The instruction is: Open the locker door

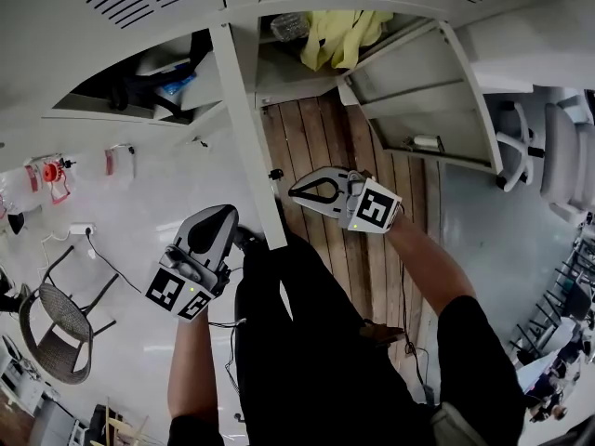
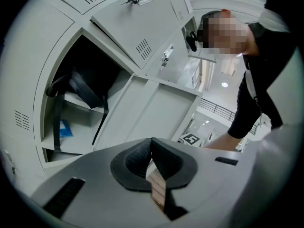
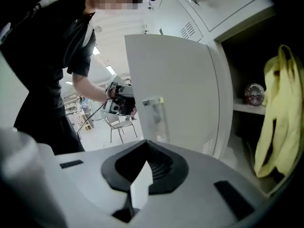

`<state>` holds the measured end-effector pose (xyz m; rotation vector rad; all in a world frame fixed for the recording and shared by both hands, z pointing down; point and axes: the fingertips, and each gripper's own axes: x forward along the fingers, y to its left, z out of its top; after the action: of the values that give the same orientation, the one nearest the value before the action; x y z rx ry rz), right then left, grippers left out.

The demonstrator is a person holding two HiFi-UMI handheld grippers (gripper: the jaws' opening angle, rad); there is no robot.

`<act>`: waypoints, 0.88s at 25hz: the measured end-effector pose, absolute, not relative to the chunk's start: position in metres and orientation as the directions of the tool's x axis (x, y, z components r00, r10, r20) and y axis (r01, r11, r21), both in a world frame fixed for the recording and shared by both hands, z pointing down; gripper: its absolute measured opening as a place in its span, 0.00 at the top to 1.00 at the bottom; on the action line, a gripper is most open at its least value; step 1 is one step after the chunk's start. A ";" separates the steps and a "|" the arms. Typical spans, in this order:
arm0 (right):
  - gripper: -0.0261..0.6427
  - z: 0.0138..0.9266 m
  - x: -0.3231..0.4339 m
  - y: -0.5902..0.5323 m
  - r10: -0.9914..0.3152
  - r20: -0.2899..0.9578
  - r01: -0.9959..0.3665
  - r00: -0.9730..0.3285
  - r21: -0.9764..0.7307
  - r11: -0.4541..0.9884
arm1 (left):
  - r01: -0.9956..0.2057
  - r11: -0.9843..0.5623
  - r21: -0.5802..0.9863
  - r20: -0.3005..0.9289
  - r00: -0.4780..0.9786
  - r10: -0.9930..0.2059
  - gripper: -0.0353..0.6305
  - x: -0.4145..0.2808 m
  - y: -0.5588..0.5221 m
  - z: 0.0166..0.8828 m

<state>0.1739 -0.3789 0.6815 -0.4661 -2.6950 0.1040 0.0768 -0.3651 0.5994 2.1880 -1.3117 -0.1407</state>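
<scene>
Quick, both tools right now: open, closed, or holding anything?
Left tool: closed, holding nothing.
Right tool: closed, holding nothing.

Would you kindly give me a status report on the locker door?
Left gripper shut, empty. Right gripper shut, empty. Locker door open, between them. Nothing blocking.

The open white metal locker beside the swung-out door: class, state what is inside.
A yellow cloth hangs inside; a clear rounded object sits on the white shelf. The dark rear and what the cloth covers stay unseen.
</scene>
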 end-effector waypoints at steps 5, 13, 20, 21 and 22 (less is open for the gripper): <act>0.95 0.684 0.178 -0.351 0.281 0.338 0.224 -0.898 -0.199 0.954 | -0.757 -0.378 0.533 0.180 0.538 -0.823 0.93 0.085 -0.360 0.596; 0.95 0.654 0.176 -0.353 0.133 0.225 0.079 -0.965 -0.233 0.969 | -0.715 -0.450 0.536 0.132 0.597 -0.791 0.93 0.114 -0.355 0.579; 0.95 0.585 0.198 -0.326 0.030 0.216 -0.018 -0.976 -0.217 0.976 | -0.703 -0.442 0.557 0.162 0.615 -0.772 0.93 0.112 -0.307 0.543; 0.95 0.569 0.196 -0.329 -0.004 0.204 -0.046 -0.979 -0.205 0.978 | -0.702 -0.465 0.540 0.145 0.622 -0.769 0.93 0.109 -0.308 0.530; 0.95 0.550 0.194 -0.332 -0.037 0.185 -0.073 -0.982 -0.191 0.979 | -0.700 -0.489 0.520 0.125 0.629 -0.767 0.93 0.106 -0.310 0.514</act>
<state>0.1942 -0.3318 0.5502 0.0819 -2.9439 0.2947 0.1063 -0.3097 0.5145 2.3172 -1.1476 -0.1665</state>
